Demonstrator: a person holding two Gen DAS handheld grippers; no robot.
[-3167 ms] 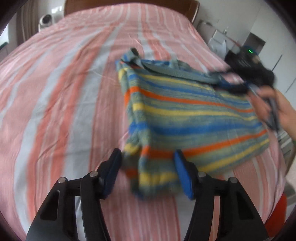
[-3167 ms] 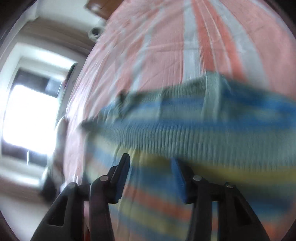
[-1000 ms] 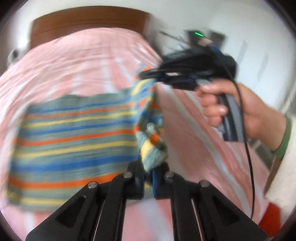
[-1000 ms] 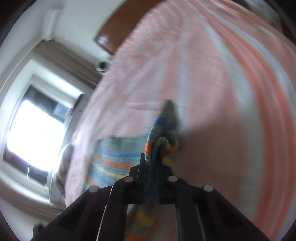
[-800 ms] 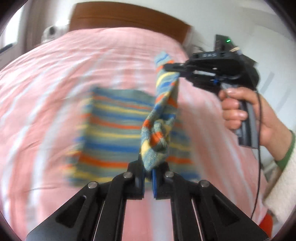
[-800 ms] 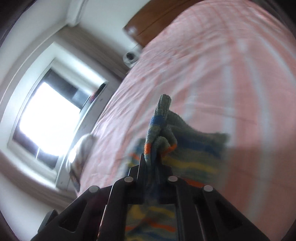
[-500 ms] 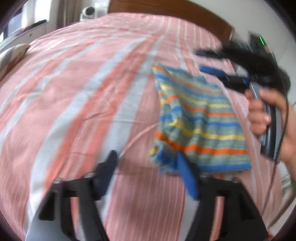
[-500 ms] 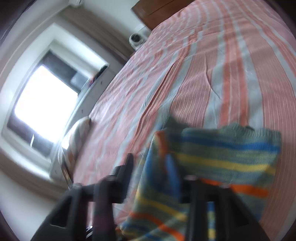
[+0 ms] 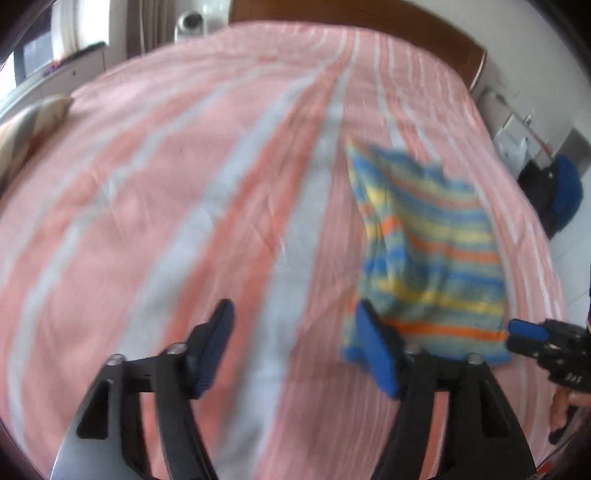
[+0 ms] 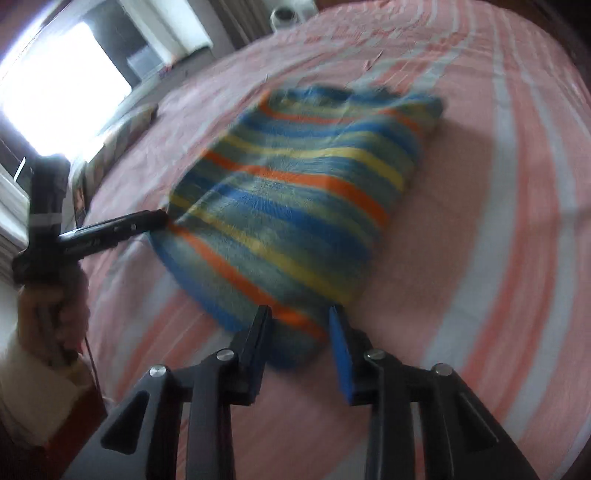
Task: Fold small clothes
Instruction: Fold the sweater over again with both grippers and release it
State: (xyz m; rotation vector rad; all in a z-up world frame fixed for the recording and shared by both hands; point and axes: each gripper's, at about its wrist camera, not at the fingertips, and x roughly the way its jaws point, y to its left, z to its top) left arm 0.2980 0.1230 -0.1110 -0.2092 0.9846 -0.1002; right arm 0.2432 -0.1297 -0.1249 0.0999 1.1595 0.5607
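A folded knit garment [image 9: 432, 258] with blue, yellow and orange stripes lies flat on the pink-striped bed [image 9: 184, 184]. My left gripper [image 9: 295, 343] hovers just left of its near corner, jaws opening, with only sheet between them. Its right finger [image 9: 375, 350] overlaps the garment's edge. In the right wrist view the garment [image 10: 295, 192] fills the middle. My right gripper [image 10: 299, 332] is at its near corner, jaws closing, with the corner between them and the pads not pressing it. The left gripper [image 10: 122, 229] appears there at the garment's left corner; the right gripper [image 9: 535, 336] shows at the left view's edge.
A wooden headboard [image 9: 369, 33] closes the far end of the bed. A pillow [image 9: 22, 136] lies at the left edge, under a bright window [image 10: 55, 92]. A person's hand [image 10: 48, 295] holds the left tool. Furniture with a blue item [image 9: 565, 184] stands right of the bed.
Both grippers were shut on bunched corners of the garment and carried them over. They have let go and drawn back, and the garment now lies folded on the bed.
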